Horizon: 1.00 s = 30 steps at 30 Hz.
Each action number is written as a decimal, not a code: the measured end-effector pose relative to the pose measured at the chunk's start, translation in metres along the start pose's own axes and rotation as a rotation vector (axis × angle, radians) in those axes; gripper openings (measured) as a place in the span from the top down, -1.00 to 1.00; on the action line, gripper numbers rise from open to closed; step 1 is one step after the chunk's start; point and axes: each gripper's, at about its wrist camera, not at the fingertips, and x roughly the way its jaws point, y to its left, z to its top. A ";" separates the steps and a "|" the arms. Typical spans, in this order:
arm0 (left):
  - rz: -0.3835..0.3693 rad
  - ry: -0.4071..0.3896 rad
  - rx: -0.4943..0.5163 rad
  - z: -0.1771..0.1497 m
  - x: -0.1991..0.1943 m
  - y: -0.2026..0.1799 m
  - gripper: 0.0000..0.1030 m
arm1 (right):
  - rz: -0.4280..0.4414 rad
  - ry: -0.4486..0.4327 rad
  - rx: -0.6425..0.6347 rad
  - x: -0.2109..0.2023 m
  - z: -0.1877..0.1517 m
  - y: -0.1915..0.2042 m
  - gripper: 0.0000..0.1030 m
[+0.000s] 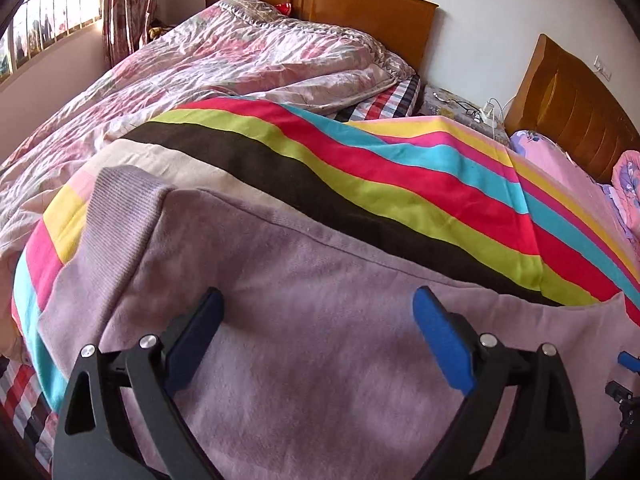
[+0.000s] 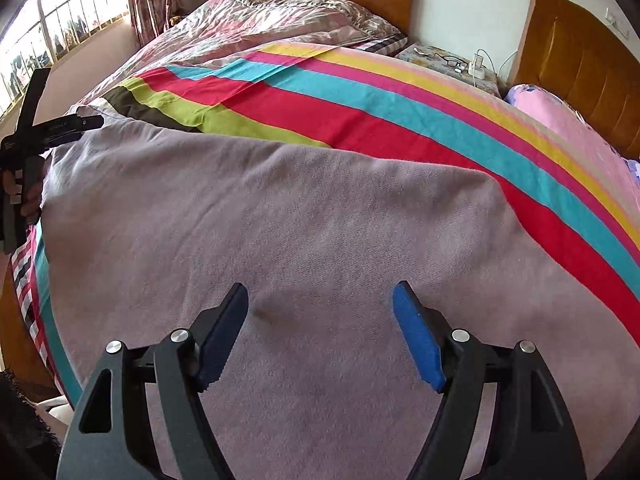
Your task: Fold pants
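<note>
1. One pair of pants point(image 2: 280, 220), mauve and soft, is seen spread flat across a striped blanket point(image 2: 400, 120) on the bed point(image 1: 360, 12); its far edge runs from a ribbed cuff point(image 1: 120, 200) at the left to a rounded corner at the right.
2. Beyond that far edge, a wide band of bare striped blanket is left free, up to a crumpled floral quilt point(image 1: 220, 52).
3. Two claws are in view. The left claw point(image 1: 316, 300) is held wide open above the pants, with nothing between its pads.
4. The right claw point(image 2: 320, 292) is likewise spread wide above the cloth, gripping nothing; a small pucker in the fabric lies just ahead of its left pad.
5. Two wooden headboards are counted against the wall, with one small nightstand point(image 2: 448, 64) between them, carrying glasses and a charger.
6. One window point(image 2: 60, 28) is seen at the left.
</note>
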 end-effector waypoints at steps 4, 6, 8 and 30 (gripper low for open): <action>-0.111 -0.068 0.069 -0.029 -0.053 -0.039 -0.86 | 0.065 -0.030 -0.048 -0.023 -0.014 0.023 -0.52; -0.195 -0.076 0.138 -0.054 -0.071 -0.067 -0.86 | 0.087 -0.019 -0.089 -0.027 -0.024 0.036 -0.56; -0.186 -0.075 0.213 -0.079 -0.073 -0.095 -0.86 | 0.066 0.008 -0.127 -0.027 -0.035 0.044 -0.58; -0.104 0.011 0.269 -0.124 -0.040 -0.119 -0.97 | -0.209 -0.085 0.332 -0.114 -0.179 -0.127 -0.75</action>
